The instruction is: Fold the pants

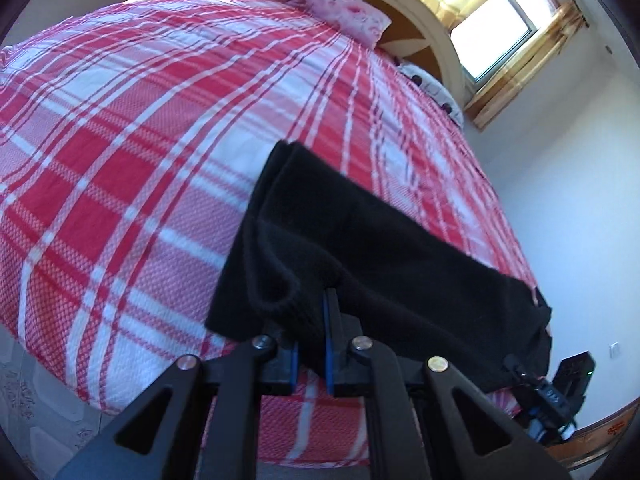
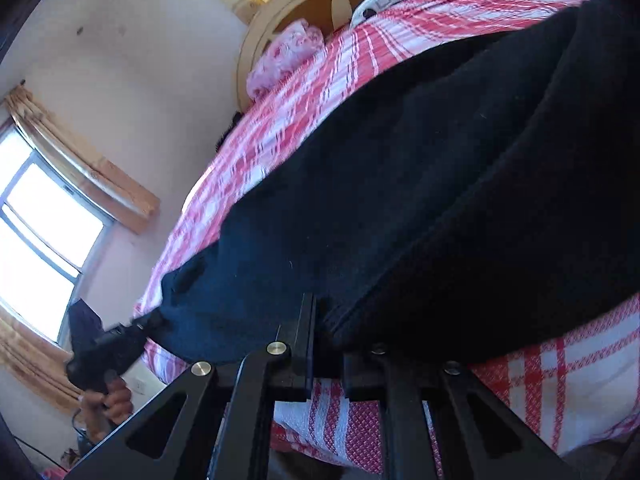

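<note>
The black pants (image 1: 372, 240) lie folded lengthwise across the near corner of a red-and-white checked bed cover (image 1: 140, 140). My left gripper (image 1: 311, 320) is shut on one end of them, and the cloth bunches over its blue pads (image 1: 330, 344). At the far lower right, the right gripper (image 1: 536, 384) holds the other end. In the right wrist view the pants (image 2: 420, 200) fill the middle, and my right gripper (image 2: 325, 322) is shut on their edge, its right finger hidden under cloth. The left gripper (image 2: 116, 344), in a person's hand (image 2: 108, 400), holds the far end off the bed's edge.
A pink flowered pillow (image 1: 344, 12) and a second patterned pillow (image 1: 436, 88) lie at a rounded cream headboard (image 1: 424, 20). A bright window (image 1: 496, 32) with yellow curtains is beyond. Patterned floor (image 1: 24, 380) shows past the bed's near edge.
</note>
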`<state>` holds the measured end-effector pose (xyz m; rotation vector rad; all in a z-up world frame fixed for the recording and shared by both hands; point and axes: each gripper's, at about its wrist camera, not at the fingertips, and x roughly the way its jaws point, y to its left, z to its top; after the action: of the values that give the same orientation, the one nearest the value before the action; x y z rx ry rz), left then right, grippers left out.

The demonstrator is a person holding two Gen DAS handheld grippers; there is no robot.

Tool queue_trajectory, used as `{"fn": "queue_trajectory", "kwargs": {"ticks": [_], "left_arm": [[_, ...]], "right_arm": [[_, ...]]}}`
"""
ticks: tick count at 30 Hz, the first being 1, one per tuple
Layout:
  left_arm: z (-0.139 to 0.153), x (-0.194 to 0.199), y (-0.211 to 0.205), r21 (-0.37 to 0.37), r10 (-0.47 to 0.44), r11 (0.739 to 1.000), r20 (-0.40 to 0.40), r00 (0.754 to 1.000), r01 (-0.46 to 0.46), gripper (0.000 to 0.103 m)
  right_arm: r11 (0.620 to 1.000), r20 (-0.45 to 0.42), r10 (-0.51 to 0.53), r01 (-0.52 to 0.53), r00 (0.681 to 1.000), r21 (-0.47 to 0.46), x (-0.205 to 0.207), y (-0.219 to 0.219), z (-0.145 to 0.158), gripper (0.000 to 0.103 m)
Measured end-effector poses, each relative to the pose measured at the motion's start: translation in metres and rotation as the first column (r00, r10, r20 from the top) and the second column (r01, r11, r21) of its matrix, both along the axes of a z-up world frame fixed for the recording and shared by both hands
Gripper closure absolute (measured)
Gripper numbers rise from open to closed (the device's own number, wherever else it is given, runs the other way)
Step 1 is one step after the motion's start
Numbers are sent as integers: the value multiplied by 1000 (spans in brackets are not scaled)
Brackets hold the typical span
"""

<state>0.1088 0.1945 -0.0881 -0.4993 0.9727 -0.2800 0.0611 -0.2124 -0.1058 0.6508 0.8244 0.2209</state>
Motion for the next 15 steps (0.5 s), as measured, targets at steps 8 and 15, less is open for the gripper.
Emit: {"fn": "queue_trajectory", "kwargs": {"ticks": [8,15], "left_arm": [[19,-18,2,208,-13,978,21,1000,9,60],[70,-37,8,381,81,908,250,965,-174,53]], "right_arm": [[996,-110,84,-88,990,-27,-20,-1,4,88],[974,-54,224,-222,973,36,-29,-9,46,51]]}}
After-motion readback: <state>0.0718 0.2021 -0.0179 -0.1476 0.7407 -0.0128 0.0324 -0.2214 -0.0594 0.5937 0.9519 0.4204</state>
